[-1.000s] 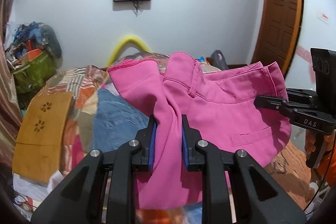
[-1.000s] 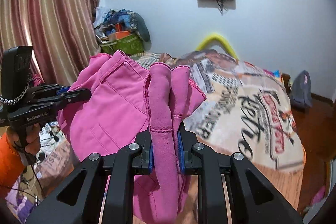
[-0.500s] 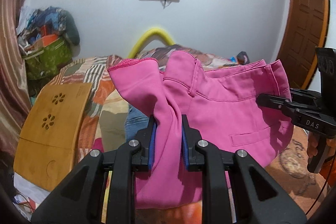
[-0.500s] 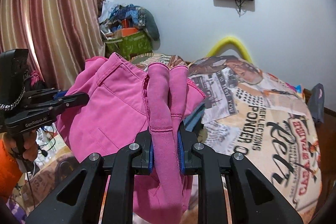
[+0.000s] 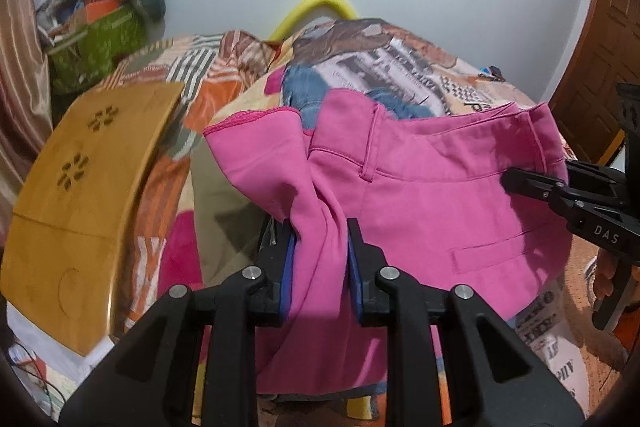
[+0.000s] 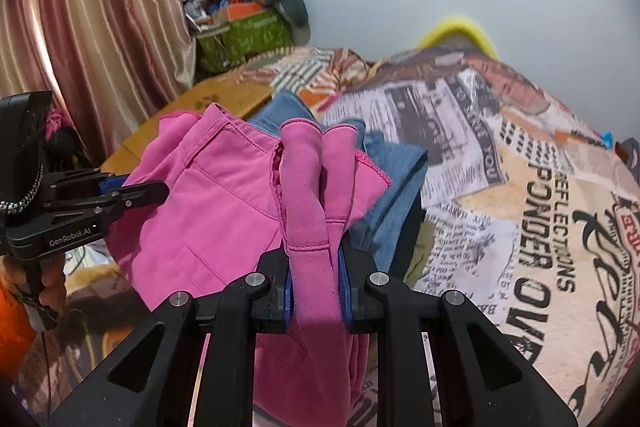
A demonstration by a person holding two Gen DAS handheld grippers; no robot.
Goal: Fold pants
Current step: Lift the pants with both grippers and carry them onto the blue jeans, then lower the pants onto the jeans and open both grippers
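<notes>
A: Where are the pants (image 5: 432, 211)?
B: Slung crosswise above the bed (image 6: 520, 163): left gripper (image 5: 320, 259) easing open around one bunched end, right gripper (image 6: 316, 267) clamped on the other

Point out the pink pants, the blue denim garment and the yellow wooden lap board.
pink pants (image 5: 432, 211), left wrist view, seat panel.
blue denim garment (image 6: 394, 183), right wrist view, folded top.
yellow wooden lap board (image 5: 84, 203), left wrist view, centre.

Bed (image 6: 520, 187) with newsprint-pattern cover, blue jeans (image 6: 396, 195) and wooden board (image 5: 80, 195) on it
</notes>
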